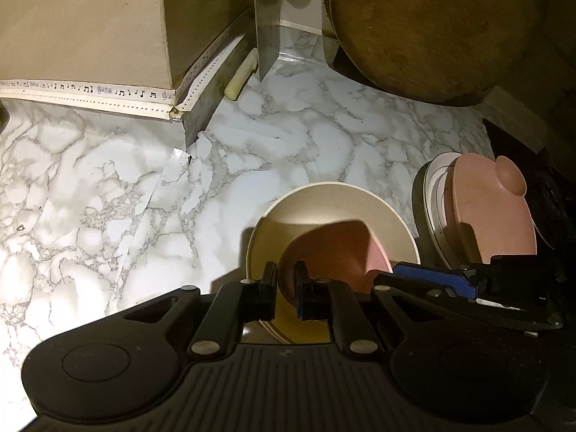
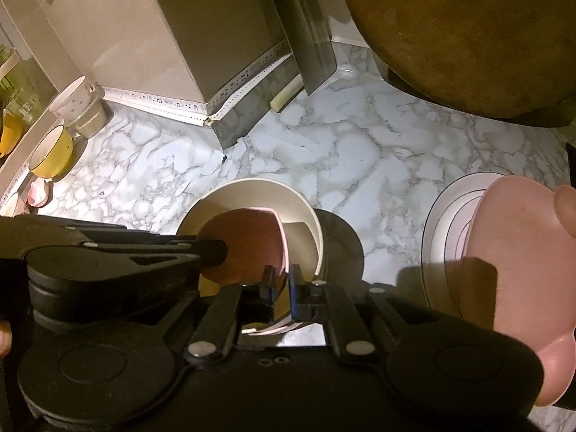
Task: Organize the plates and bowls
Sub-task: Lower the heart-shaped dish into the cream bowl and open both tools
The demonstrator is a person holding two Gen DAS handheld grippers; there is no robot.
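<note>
A pink bowl (image 1: 331, 248) (image 2: 244, 241) sits tilted inside a cream bowl (image 1: 324, 201) (image 2: 252, 190) on the marble counter. My left gripper (image 1: 284, 279) is shut on the pink bowl's near rim. My right gripper (image 2: 282, 282) is shut on the rim at another spot, with the pink edge running between its pads. Each gripper shows in the other's view, the right gripper (image 1: 432, 280) coming in from the right and the left gripper (image 2: 216, 252) from the left. To the right stands a stack of white plates (image 1: 432, 187) (image 2: 442, 216) topped by a pink plate (image 1: 486, 208) (image 2: 511, 252).
A large round wooden board (image 1: 432, 28) (image 2: 468, 36) leans at the back right. A cleaver (image 1: 266, 18) stands in the corner beside a tiled column (image 1: 82, 25). At the far left are a yellow bowl (image 2: 50, 154) and a white cup (image 2: 70, 97). The marble counter (image 1: 108, 198) spreads to the left.
</note>
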